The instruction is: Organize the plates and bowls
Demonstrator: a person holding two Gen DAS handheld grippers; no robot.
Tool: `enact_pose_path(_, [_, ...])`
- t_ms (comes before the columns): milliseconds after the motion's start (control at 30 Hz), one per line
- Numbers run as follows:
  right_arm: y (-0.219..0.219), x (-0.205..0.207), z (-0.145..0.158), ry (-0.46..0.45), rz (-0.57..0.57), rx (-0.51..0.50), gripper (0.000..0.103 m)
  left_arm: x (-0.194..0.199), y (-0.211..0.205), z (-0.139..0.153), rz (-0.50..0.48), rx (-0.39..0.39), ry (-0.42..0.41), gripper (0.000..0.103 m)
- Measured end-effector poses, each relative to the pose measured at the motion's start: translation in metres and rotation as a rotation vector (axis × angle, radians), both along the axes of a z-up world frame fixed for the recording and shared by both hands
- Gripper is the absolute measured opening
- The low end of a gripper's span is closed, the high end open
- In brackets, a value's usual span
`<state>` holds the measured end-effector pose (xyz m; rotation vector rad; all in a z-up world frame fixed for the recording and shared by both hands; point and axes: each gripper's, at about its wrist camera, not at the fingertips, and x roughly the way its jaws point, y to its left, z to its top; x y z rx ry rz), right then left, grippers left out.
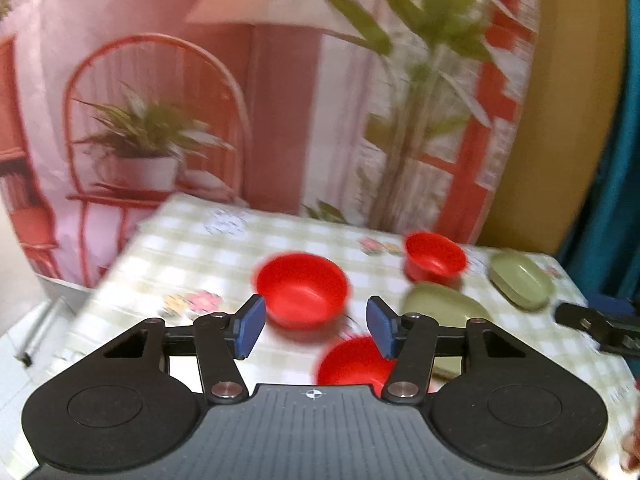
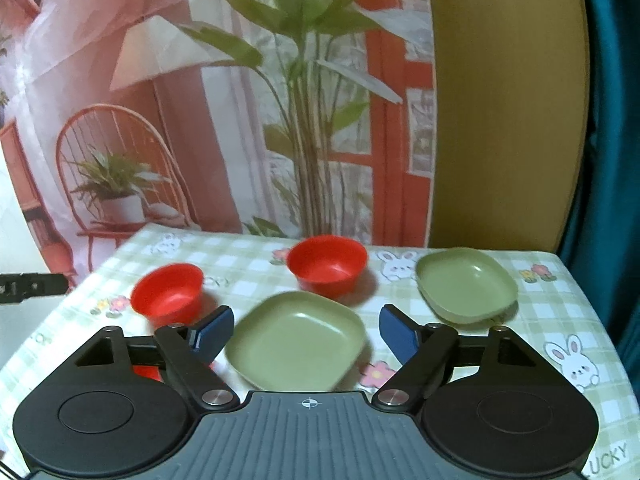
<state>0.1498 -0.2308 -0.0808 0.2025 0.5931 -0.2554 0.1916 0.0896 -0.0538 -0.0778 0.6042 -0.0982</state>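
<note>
We hold the left gripper (image 1: 316, 326) above the checked tablecloth (image 1: 192, 248), its blue pads parted with nothing between them; a round red plastic bowl (image 1: 302, 288) lies just beyond the tips and a second red bowl (image 1: 354, 362) sits closer in, partly hidden by the right finger. A third red bowl (image 1: 434, 258) stands farther back near the backdrop. Our right gripper (image 2: 306, 334) also hangs with its jaws apart and empty, and a square green plastic plate (image 2: 296, 340) rests on the cloth between and just ahead of its fingers. A second green plate (image 2: 466, 284) lies well apart to the right. We judge the sorting barely begun: nothing is stacked, bowls and plates are scattered singly, and every grasp is still ahead.
</note>
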Motion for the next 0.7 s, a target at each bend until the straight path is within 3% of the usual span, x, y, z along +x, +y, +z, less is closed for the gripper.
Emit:
enact_pose_path(167, [-0.019, -0.007, -0.014, 0.034, -0.018, 0.003, 0.072, -0.01, -0.034, -0.018, -0.055, 0.036, 0.027, 0.056])
enact_pose_path(333, [-0.032, -0.01, -0.023, 0.053, -0.026, 0.047, 0.07, -0.015, -0.048, -0.039, -0.078, -0.033, 0.077, 0.054])
enact_pose_path(700, [-0.044, -0.023, -0.059, 0.114, -0.042, 0.076, 0.058, -0.024, -0.08, -0.064, -0.133, 0.042, 0.147, 0.054])
